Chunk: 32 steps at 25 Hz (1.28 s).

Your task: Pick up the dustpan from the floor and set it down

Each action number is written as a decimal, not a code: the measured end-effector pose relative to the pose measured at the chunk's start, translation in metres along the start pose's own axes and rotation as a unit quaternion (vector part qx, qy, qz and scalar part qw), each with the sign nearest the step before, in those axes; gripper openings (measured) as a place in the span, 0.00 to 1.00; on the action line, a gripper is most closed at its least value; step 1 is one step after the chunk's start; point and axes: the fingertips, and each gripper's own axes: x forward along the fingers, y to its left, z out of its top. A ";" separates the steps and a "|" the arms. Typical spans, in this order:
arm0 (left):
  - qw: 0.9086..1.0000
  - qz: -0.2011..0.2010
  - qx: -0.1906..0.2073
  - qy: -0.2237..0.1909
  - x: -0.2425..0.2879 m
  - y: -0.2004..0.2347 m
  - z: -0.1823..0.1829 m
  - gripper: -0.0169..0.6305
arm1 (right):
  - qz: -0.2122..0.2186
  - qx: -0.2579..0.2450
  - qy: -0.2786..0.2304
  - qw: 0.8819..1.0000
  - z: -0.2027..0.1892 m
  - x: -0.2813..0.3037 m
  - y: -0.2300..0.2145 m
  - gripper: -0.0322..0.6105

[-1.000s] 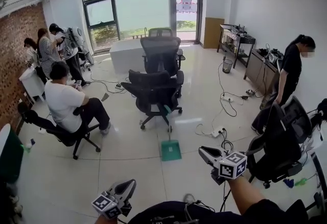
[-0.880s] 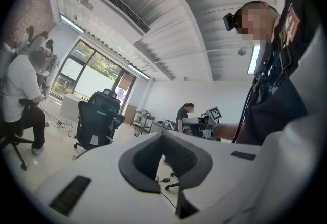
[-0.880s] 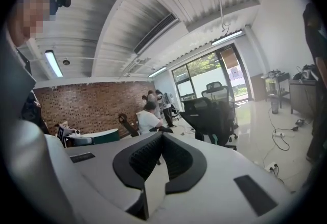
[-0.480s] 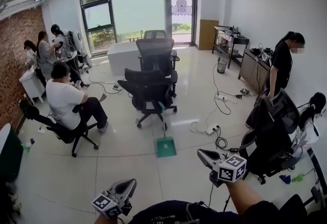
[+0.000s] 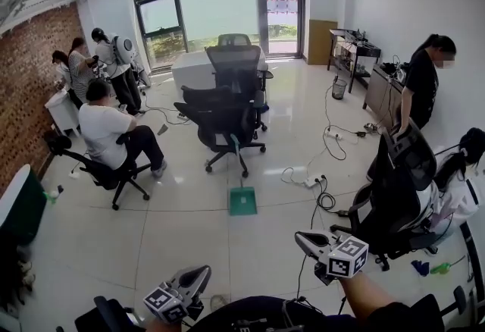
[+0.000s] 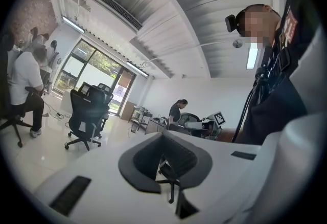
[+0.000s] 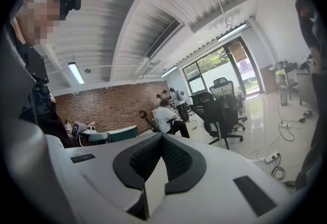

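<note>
Down on the floor (image 5: 189, 224), the green dustpan (image 5: 243, 202) lies just on the near side of the black chair (image 5: 225, 124), with its handle rising toward the chair's base. The left gripper (image 5: 201, 272) and right gripper (image 5: 301, 236) are both well apart from the dustpan, farther from the chair than it is. Each has its jaws drawn together with nothing between them.
</note>
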 end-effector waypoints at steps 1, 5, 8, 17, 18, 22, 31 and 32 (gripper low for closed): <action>1.000 0.000 0.003 0.003 0.001 -0.015 -0.004 0.05 | 0.003 0.005 -0.001 1.000 -0.004 -0.013 0.001 0.08; 1.000 0.006 0.016 -0.005 -0.016 -0.056 0.005 0.05 | 0.013 0.011 -0.010 1.000 0.001 -0.048 0.024 0.08; 1.000 0.007 0.025 -0.012 -0.047 -0.074 0.014 0.05 | 0.012 0.012 -0.018 1.000 0.006 -0.060 0.055 0.08; 0.999 -0.017 0.039 -0.015 -0.183 -0.039 0.018 0.05 | -0.021 0.007 -0.025 0.999 -0.026 -0.007 0.178 0.08; 0.999 -0.019 0.041 -0.012 -0.200 -0.030 0.018 0.05 | -0.027 0.007 -0.025 0.999 -0.031 0.004 0.192 0.08; 0.999 -0.019 0.036 0.000 -0.253 0.006 0.012 0.05 | -0.028 0.007 -0.037 0.999 -0.045 0.043 0.235 0.08; 0.998 0.019 0.018 -0.056 -0.265 -0.011 0.026 0.05 | 0.021 -0.033 0.003 0.999 -0.045 0.037 0.255 0.08; 0.998 0.017 0.018 -0.055 -0.263 -0.017 0.025 0.05 | 0.020 -0.033 0.004 0.999 -0.043 0.033 0.255 0.08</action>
